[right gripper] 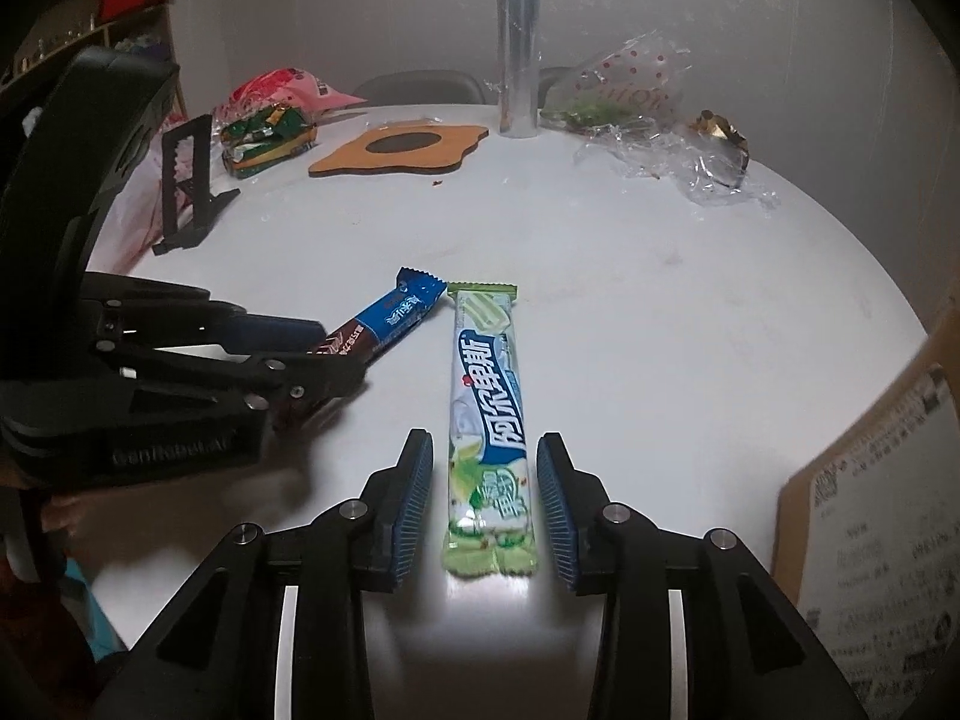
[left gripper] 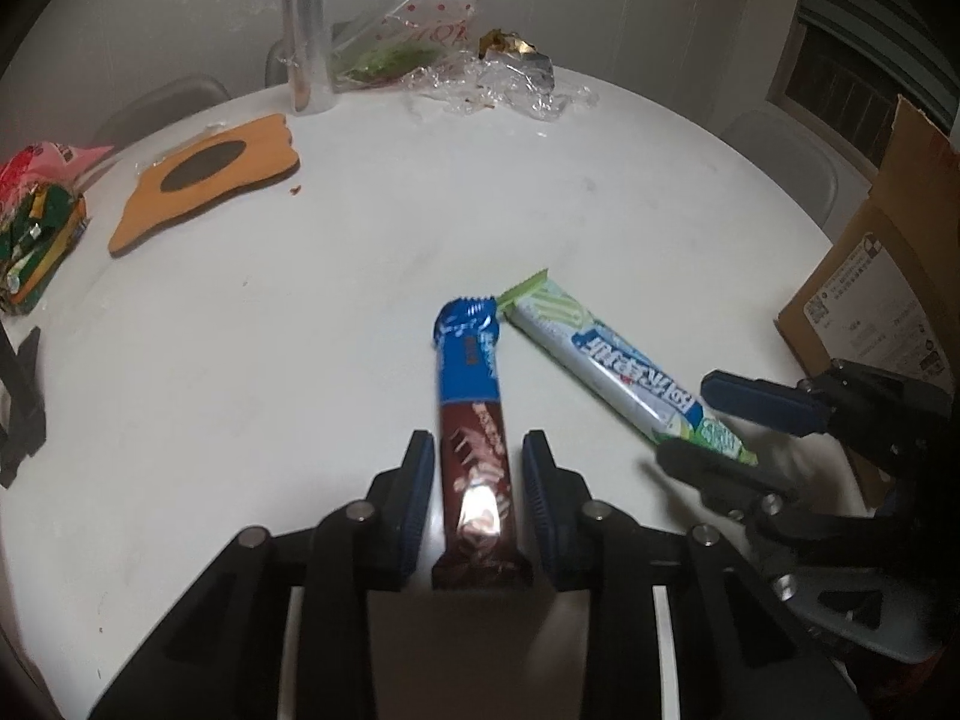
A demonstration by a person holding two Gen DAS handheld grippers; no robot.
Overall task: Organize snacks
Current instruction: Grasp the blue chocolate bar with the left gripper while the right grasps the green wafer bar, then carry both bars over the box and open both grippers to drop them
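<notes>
Straddling the near end of a brown and blue snack bar (left gripper: 471, 432), the left gripper (left gripper: 478, 468) has its two blue-padded fingers (left gripper: 414, 504) spread apart, one on each side of the wrapper. A thin strip of white table (left gripper: 240, 390) shows between each pad and the bar, so the pads seem just clear of it, though glare on the foil makes contact hard to rule out. The bar lies flat, running straight ahead from between the fingers, its blue serrated end farthest away.

To the right of this claw, the right gripper (right gripper: 485, 480) stands in the same way over a green and white snack bar (right gripper: 487, 420). Its fingers (right gripper: 555, 510) are parted wider than the packet, with bare table visible on both sides, and the packet's near crimped end lies between the pads. This bar also lies flat and points away from the claw.

The far ends of the two bars nearly meet ahead of the grippers, forming a narrow V.

Further ahead of the claws lie an orange mat (left gripper: 204, 174) with a dark oval, a tall clear tube (right gripper: 517, 42) standing upright, and crumpled clear wrappers (right gripper: 690, 156). A bag of green sweets (left gripper: 36, 240) lies off to the left, and a cardboard box (right gripper: 876, 540) stands just right of the right gripper.
</notes>
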